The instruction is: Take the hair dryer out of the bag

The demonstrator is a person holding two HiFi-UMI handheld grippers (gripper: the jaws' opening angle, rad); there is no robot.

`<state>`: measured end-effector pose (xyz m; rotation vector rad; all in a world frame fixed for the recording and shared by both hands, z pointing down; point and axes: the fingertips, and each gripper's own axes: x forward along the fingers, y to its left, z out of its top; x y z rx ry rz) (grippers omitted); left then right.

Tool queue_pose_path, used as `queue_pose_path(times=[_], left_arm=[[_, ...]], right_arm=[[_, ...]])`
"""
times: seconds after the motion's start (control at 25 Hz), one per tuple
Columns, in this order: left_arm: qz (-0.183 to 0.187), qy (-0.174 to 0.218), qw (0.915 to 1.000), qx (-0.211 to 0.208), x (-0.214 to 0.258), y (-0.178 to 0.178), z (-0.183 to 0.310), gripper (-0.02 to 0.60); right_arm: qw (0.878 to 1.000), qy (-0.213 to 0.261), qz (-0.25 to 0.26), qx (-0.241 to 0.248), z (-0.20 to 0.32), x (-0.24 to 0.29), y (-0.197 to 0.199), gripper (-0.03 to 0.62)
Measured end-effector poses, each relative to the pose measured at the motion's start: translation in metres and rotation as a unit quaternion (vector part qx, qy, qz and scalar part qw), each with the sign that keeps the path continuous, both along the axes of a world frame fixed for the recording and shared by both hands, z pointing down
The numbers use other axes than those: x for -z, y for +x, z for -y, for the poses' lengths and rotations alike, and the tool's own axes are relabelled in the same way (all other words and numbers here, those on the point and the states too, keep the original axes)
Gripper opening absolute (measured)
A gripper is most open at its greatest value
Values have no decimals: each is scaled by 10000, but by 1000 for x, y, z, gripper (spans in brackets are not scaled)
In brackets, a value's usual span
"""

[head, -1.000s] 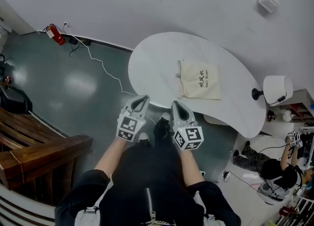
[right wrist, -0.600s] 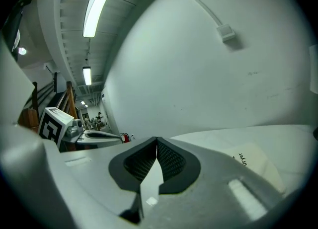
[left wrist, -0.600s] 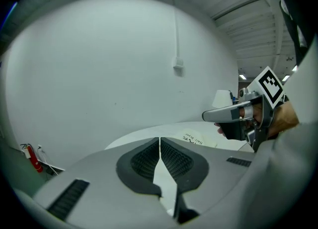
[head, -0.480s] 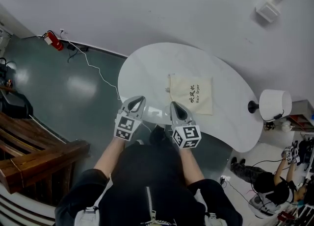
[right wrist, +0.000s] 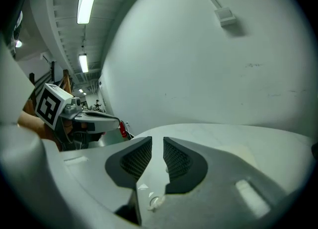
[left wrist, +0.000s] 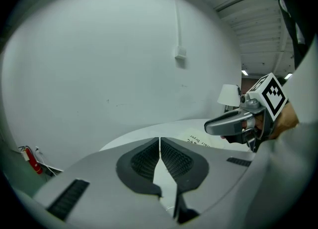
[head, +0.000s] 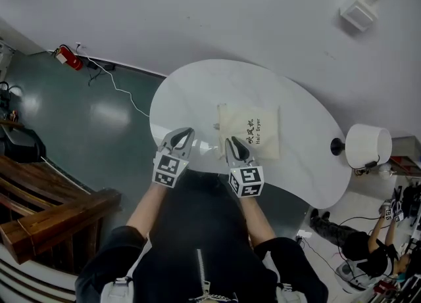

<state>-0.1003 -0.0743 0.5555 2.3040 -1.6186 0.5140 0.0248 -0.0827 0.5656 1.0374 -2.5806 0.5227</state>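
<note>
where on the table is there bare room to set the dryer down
Bare, on the table: the right lobe between bag and lamp, the far strip between bag and far rim, and the left lobe. Crowded: the near edge, where left tool and right tool hover; the right tool's jaws have just been opening, nothing between them.

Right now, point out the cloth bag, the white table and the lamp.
cloth bag point(head: 248, 131), head view, middle of the cloth, at its print.
white table point(head: 191, 98), head view, bare top near its left end.
lamp point(head: 368, 145), head view, middle of its white shade.
</note>
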Motion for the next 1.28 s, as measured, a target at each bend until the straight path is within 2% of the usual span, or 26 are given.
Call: queue_pose_path(times=[0.32, 0.48, 0.68, 1.12, 1.28], left_arm=[[-86, -94, 9995, -275, -11, -4, 25, 17], [-134, -156, 9988, -442, -16, -8, 36, 17], [-154, -199, 9977, -625, -19, -15, 49, 17], [-254, -343, 9951, -889, -31, -26, 64, 17], [-265, -395, 9940, -985, -35, -32, 68, 17]], right_arm=[[9997, -236, -26, 38, 15, -20, -17, 169], [9994, -236, -254, -35, 22, -31, -23, 170], [9981, -301, -483, -242, 33, -50, -28, 208], [9878, -665, -1330, -471, 39, -105, -34, 258], [9805, -627, -1807, -459, 43, -123, -37, 262]])
